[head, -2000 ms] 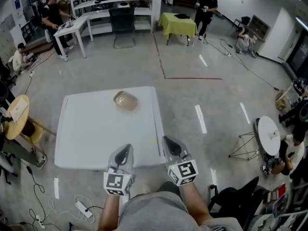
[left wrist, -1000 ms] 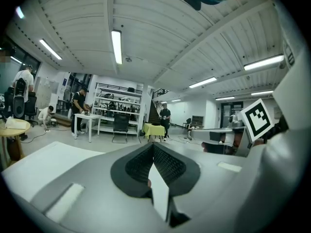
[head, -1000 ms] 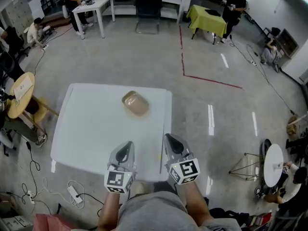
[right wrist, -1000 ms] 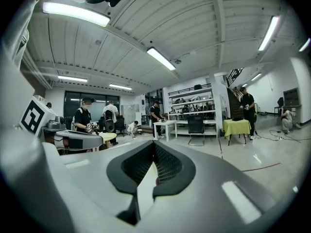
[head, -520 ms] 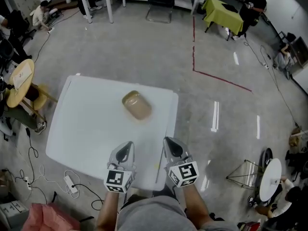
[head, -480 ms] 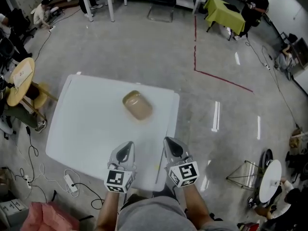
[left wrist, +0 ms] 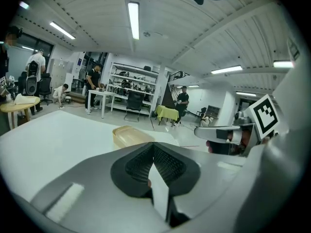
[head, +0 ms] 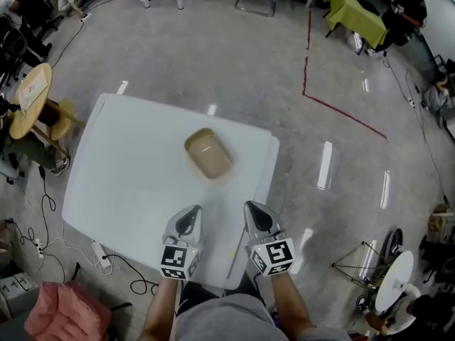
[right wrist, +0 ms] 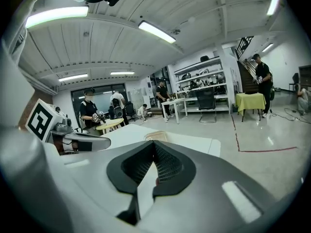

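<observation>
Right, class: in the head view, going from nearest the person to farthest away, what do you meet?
First the left gripper and right gripper side by side, both shut and empty → tan box on the white table → green-covered table.

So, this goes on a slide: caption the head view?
The left gripper and right gripper, both shut, at a white table; tan container ahead.

Nearer than before: tan container (head: 208,154) and white table (head: 106,190); container newly within both gripper views.
</observation>
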Tool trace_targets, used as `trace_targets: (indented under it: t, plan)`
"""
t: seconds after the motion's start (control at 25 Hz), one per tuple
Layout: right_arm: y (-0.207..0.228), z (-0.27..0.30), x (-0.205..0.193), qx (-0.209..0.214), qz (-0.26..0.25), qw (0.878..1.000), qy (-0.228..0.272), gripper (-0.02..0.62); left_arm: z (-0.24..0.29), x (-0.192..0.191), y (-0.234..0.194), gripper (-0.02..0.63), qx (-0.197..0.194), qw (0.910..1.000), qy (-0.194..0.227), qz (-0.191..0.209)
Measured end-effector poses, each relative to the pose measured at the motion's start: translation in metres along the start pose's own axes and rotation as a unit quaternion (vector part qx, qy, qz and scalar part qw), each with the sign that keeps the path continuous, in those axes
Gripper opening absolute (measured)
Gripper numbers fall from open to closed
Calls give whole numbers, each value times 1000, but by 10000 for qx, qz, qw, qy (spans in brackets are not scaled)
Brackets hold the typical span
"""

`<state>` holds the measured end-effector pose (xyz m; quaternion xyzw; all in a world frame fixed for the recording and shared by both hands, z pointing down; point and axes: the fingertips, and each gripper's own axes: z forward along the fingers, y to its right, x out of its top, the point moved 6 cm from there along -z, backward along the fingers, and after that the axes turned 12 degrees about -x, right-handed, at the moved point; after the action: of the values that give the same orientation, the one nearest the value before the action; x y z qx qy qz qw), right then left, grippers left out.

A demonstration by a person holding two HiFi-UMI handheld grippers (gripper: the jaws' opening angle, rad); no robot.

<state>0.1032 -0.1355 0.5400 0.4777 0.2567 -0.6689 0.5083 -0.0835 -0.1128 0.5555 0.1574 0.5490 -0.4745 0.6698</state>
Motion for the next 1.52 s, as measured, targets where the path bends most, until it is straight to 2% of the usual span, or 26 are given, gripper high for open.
trace_targets:
  t: [0.32,0.56,0.68,0.76,0.84,0.88,0.92,1.0,1.04,1.12,1.2,1.28,1.52]
  plan:
    - [9,32,-21,80,81,9993,-343,5,29,-17,-17,11,-4,9997,-175,-176]
    - [7,42,-27,114,87,9992,-385,5,41,-24,-28,11,33,9993,-231,-280]
    - [9,44,-26,121,135,9990,-413,5,46,-25,-32,12,53,9982,-152,-575]
    - [10,44,-26,115,150,9989,-418,5,49,-30,-36,12,87,9956,-100,-929]
    - [11,43,-26,99,166,9989,-417,5,51,-37,-41,12,115,9887,-32,-1492]
    - [12,43,-26,93,177,9989,-418,5,52,-40,-44,12,86,9825,53,-1860]
    - [12,43,-26,90,184,9989,-420,5,53,-42,-47,17,10,9740,171,-2257]
    - [11,43,-27,89,196,9989,-427,5,56,-44,-52,125,-206,9524,435,-3010]
    - [12,43,-28,88,200,9988,-431,5,57,-44,-54,126,-290,9413,564,-3315]
    - [12,43,-29,82,204,9988,-441,5,61,-43,-58,159,-403,9228,784,-3752]
    - [13,42,-30,76,212,9987,-453,5,65,-42,-60,197,-493,9101,914,-4011]
    - [13,42,-31,74,209,9987,-465,5,70,-41,-61,234,-547,9051,950,-4108]
    - [16,43,-31,54,189,9987,-475,5,84,-45,-61,255,-609,9054,786,-4127]
